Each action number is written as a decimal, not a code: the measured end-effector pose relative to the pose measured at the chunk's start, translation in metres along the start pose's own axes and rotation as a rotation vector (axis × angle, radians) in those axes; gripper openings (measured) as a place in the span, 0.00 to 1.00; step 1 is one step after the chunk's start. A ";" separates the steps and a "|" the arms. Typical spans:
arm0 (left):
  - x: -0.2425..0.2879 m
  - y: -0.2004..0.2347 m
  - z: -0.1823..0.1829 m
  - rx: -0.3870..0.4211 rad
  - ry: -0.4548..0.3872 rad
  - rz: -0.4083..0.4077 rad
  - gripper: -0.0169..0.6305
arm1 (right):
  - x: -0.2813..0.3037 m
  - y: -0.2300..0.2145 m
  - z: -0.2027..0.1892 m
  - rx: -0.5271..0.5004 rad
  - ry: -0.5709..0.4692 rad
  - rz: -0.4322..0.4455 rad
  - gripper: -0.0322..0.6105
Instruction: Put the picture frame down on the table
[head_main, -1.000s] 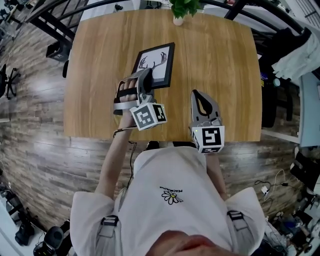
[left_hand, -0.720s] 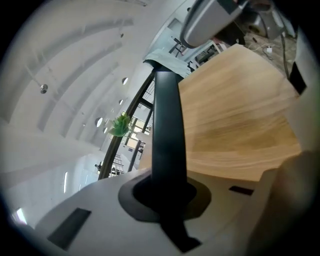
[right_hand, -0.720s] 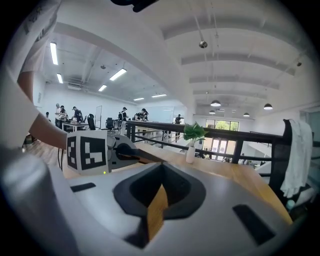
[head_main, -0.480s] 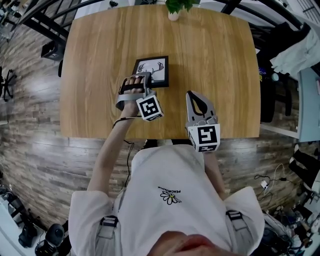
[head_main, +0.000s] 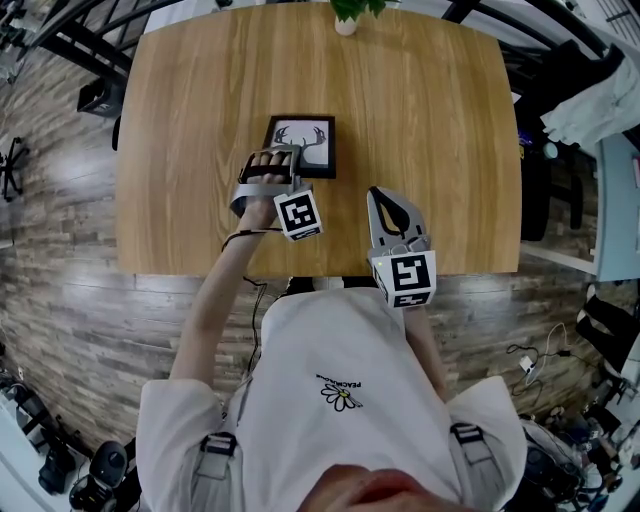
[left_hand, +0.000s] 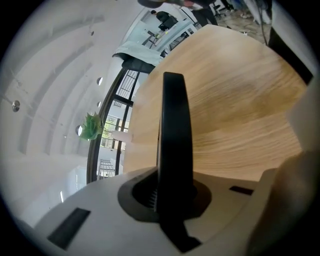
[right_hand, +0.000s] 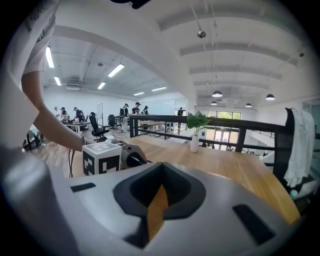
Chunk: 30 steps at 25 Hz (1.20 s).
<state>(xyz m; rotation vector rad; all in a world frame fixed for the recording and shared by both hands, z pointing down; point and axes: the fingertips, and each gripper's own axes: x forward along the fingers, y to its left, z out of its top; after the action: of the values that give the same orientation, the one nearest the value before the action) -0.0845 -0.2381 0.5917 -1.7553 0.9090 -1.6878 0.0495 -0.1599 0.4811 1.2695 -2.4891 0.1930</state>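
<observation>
picture frame (head_main: 302, 145) was seen near flat on the surface (head_main: 430, 120), its edge clamped in the left claw (head_main: 277, 160); only release was judged outstanding. right claw (head_main: 390, 205) was closed, empty.

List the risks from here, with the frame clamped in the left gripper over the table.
1. The left gripper is shut on one edge of the picture frame. Whether the frame already rests on the table cannot be told, so opening now might drop it.
2. Withdrawing before the jaws clear could drag the frame.
</observation>
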 end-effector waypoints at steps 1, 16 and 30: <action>0.000 -0.002 -0.001 0.006 0.001 -0.001 0.07 | 0.000 0.002 -0.001 0.004 0.001 0.003 0.06; 0.004 -0.050 0.004 -0.089 -0.010 -0.394 0.43 | -0.009 0.002 -0.014 0.060 0.023 0.007 0.06; -0.008 -0.081 0.004 -0.076 -0.046 -0.719 0.58 | -0.014 0.011 -0.028 0.092 0.055 0.021 0.06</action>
<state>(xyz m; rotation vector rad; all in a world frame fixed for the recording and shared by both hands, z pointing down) -0.0725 -0.1817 0.6486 -2.3379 0.3222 -2.0308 0.0550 -0.1356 0.5028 1.2571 -2.4730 0.3459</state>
